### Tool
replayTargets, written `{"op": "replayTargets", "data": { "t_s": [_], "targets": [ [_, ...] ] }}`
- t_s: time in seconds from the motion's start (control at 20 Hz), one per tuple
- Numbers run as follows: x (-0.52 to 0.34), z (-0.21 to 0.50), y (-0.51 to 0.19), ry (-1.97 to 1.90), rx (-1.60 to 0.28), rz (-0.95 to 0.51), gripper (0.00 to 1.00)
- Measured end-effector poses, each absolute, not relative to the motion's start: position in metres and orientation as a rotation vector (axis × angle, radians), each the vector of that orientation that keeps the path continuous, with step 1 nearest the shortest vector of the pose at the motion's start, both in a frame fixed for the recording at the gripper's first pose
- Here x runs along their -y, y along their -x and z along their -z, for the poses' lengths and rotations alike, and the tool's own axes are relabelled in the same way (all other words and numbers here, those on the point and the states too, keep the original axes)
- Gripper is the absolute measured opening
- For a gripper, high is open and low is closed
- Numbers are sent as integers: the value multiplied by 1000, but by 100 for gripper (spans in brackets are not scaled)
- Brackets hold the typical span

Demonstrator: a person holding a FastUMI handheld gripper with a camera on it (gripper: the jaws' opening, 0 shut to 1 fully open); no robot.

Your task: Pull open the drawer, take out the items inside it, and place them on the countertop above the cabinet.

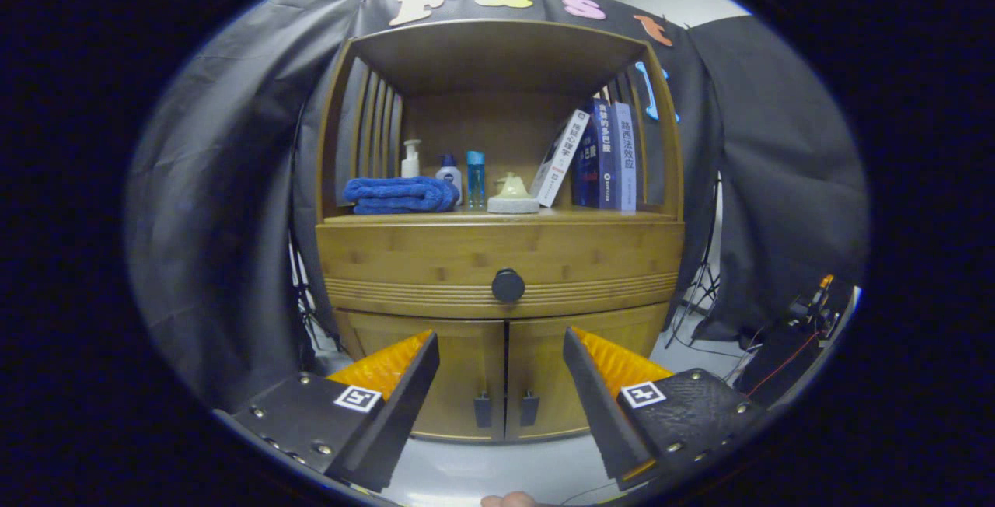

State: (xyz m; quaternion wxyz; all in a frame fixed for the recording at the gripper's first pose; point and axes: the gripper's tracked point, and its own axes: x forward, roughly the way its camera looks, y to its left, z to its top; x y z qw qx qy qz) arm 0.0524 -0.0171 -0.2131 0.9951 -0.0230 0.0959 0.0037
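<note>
Fingers of gripper (pixel 501 351) spread apart, empty; drawer knob (pixel 507 286) straight ahead, above the gap, drawer (pixel 435 262) closed.

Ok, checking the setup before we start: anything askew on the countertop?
Only the white book, which leans against the upright blue books. The drawer is closed, and the gripper fingers are open, short of it.

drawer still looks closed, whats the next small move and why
Probably raise the gripper and move it forward until the round black knob sits between its open fingers. The drawer is shut, and the knob lies above and beyond the fingertips, nothing gripped yet.
</note>
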Motion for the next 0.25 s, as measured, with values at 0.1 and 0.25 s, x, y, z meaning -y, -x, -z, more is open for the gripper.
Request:
{"op": "replayTargets", "data": {
  "t_s": [0.1, 0.25],
  "targets": [
    [14, 194, -39, 63, -191, -16, 96],
    [10, 152, -23, 65, -162, -25, 96]
  ]
}}
